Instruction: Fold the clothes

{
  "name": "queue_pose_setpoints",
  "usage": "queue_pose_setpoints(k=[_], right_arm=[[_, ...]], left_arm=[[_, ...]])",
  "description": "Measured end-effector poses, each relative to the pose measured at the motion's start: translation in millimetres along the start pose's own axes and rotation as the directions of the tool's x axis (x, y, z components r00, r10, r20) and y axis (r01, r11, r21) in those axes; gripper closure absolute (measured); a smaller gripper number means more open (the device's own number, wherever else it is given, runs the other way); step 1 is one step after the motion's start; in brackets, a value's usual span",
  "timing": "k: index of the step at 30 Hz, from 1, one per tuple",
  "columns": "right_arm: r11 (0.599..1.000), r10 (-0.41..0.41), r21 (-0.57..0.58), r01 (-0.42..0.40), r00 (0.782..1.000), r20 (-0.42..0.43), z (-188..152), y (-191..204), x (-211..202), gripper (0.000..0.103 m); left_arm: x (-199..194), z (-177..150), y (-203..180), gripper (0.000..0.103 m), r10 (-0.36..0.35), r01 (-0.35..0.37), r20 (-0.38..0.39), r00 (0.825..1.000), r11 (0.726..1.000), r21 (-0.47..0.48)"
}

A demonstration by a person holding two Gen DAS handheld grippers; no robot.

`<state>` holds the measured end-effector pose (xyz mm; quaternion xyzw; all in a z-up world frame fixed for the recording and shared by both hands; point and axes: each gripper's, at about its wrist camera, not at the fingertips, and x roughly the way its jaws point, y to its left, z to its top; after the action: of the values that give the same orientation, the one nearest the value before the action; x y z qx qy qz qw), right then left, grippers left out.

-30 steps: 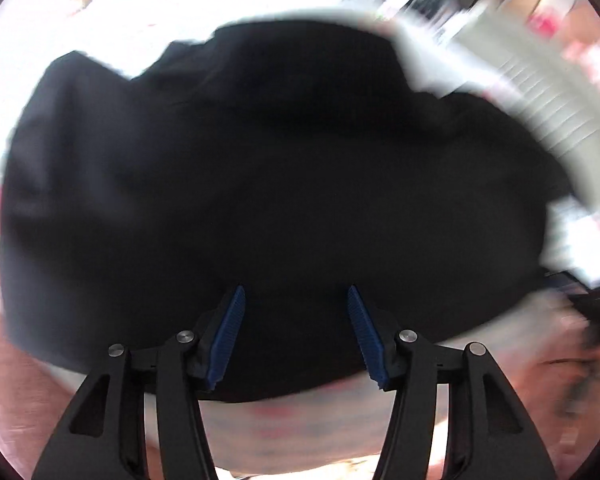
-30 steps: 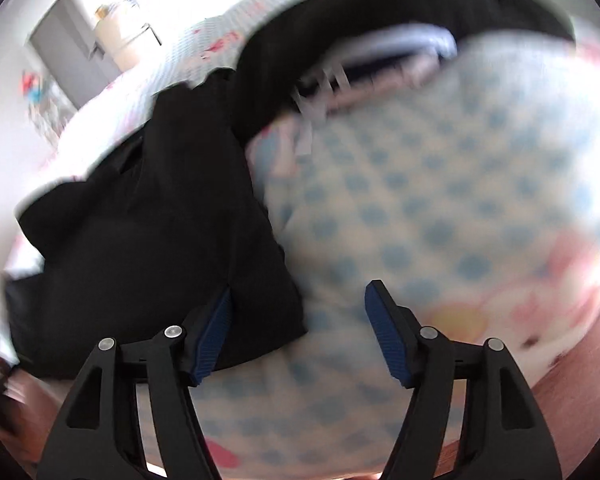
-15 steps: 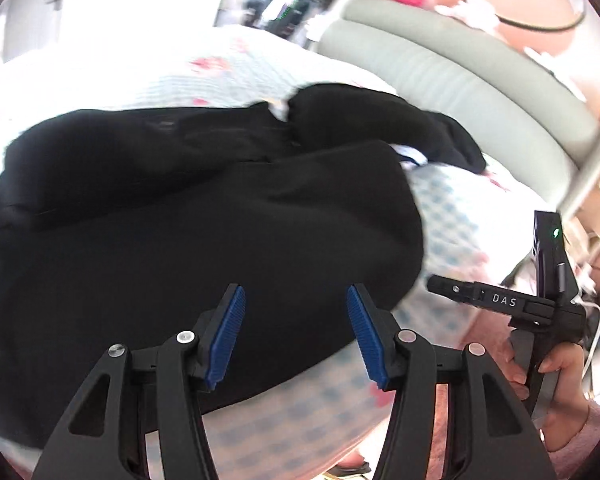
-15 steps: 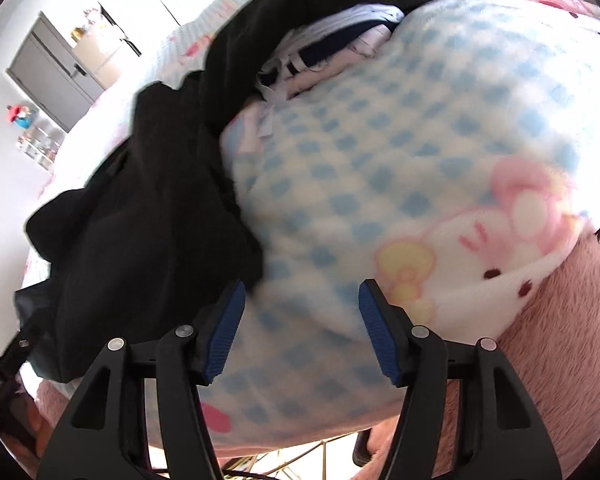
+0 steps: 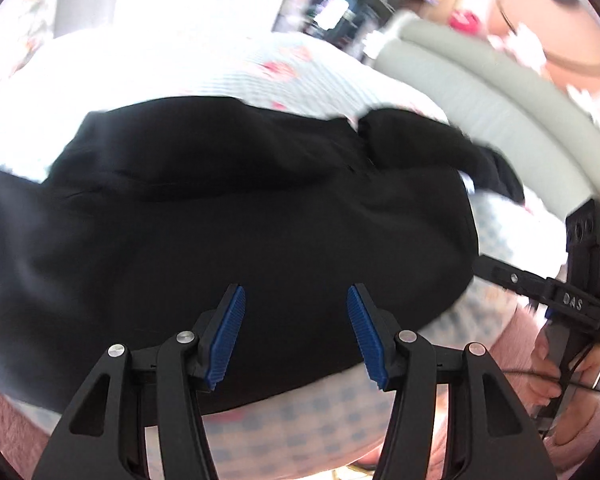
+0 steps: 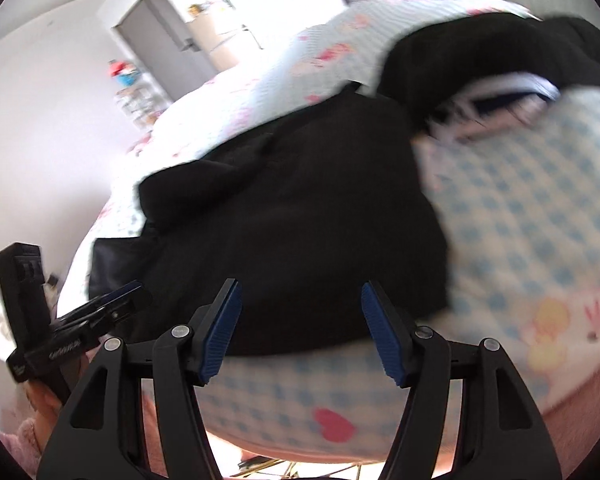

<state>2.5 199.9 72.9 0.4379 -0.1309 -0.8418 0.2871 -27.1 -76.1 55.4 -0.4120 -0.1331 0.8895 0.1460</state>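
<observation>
A black garment (image 5: 240, 216) lies spread on a bed with a blue-checked, pink-printed cover (image 5: 300, 432). It also shows in the right wrist view (image 6: 300, 216). My left gripper (image 5: 296, 320) is open and empty, just above the garment's near edge. My right gripper (image 6: 300, 320) is open and empty over the garment's near hem. A second dark garment (image 6: 480, 52) lies bunched at the far right, over a white and navy piece (image 6: 508, 92). The right gripper also shows in the left wrist view (image 5: 500, 274), and the left gripper in the right wrist view (image 6: 136, 294).
A grey padded headboard (image 5: 500, 108) runs along the bed's far right. A grey door (image 6: 168, 48) and a white wall stand beyond the bed. The bed's near edge (image 6: 340, 432) lies just under the fingers. Pink fuzzy sleeves (image 5: 516, 328) show at the edges.
Both views have swung back. The right gripper now points at the black garment's near hem instead of the bare checked cover. Both grippers have stayed open.
</observation>
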Motion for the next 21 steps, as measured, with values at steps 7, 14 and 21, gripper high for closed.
queue_pose_setpoints(k=[7,14,21], right_arm=[[0.986,0.031,-0.163,-0.033,0.999,-0.020,46,56,42,0.038],[0.992,-0.100,-0.083,0.095,0.993,-0.056,112,67,105,0.044],[0.993,-0.065,-0.106,0.045,0.978,-0.200,139,70,195,0.043]], left_arm=[[-21,6,41,0.047,0.065,-0.064,0.029,0.997,0.998,-0.026],[8,46,67,0.041,0.083,-0.080,0.039,0.996,0.994,-0.068],[61,56,90,0.040,0.075,-0.078,-0.037,0.997,0.991,-0.112]])
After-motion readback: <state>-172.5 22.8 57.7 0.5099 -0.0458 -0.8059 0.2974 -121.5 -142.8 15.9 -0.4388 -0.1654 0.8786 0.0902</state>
